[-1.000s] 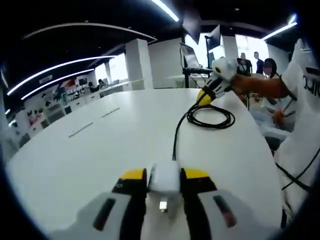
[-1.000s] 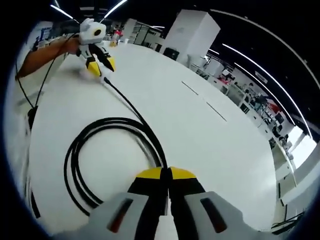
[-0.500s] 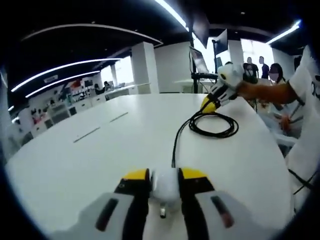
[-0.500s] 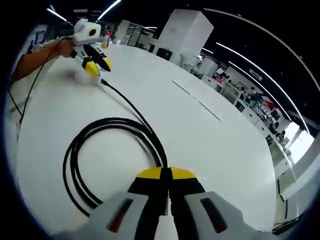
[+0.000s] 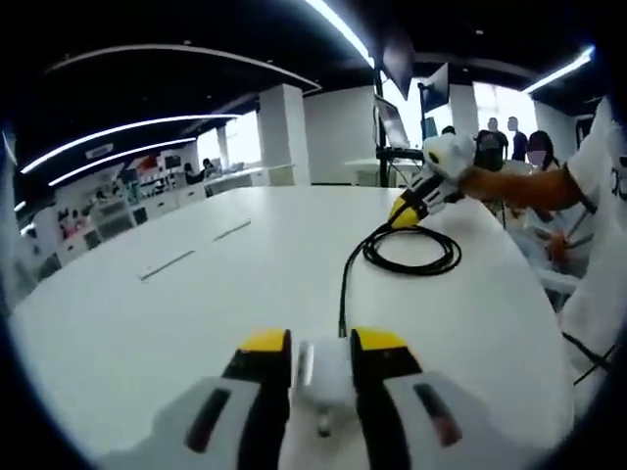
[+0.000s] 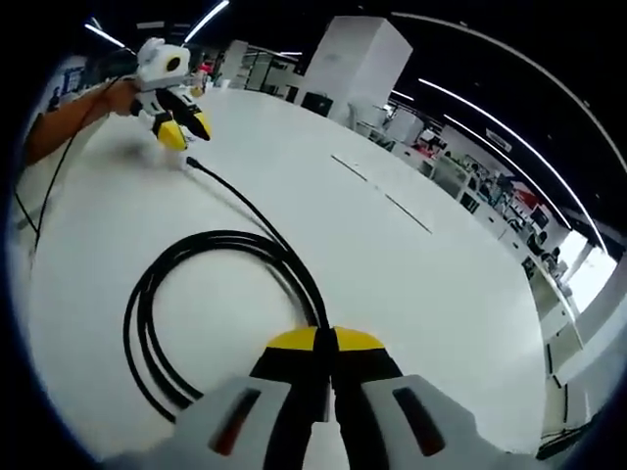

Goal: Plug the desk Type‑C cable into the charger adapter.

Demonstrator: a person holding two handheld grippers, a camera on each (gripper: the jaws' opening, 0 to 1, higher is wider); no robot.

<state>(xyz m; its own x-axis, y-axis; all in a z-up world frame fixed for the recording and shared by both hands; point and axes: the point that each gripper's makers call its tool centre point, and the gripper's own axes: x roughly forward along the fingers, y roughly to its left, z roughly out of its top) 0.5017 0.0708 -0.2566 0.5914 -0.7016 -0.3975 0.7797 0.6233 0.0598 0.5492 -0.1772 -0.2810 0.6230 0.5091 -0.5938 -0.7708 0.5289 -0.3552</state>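
One white tabletop (image 5: 196,294) carries a coiled black Type-C cable (image 6: 186,284). Left gripper view: left tool (image 5: 321,345) clamped on the white charger adapter (image 5: 325,377), cable end just ahead. Right gripper view: right tool (image 6: 327,340) pinched on the cable; plug (image 6: 192,164) lies loose beside the left tool.

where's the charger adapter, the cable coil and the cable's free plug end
charger adapter (image 5: 324,377), left gripper view, white body between the jaws
cable coil (image 6: 196,294), right gripper view, coil's upper arc
plug end (image 6: 191,163), right gripper view, connector tip
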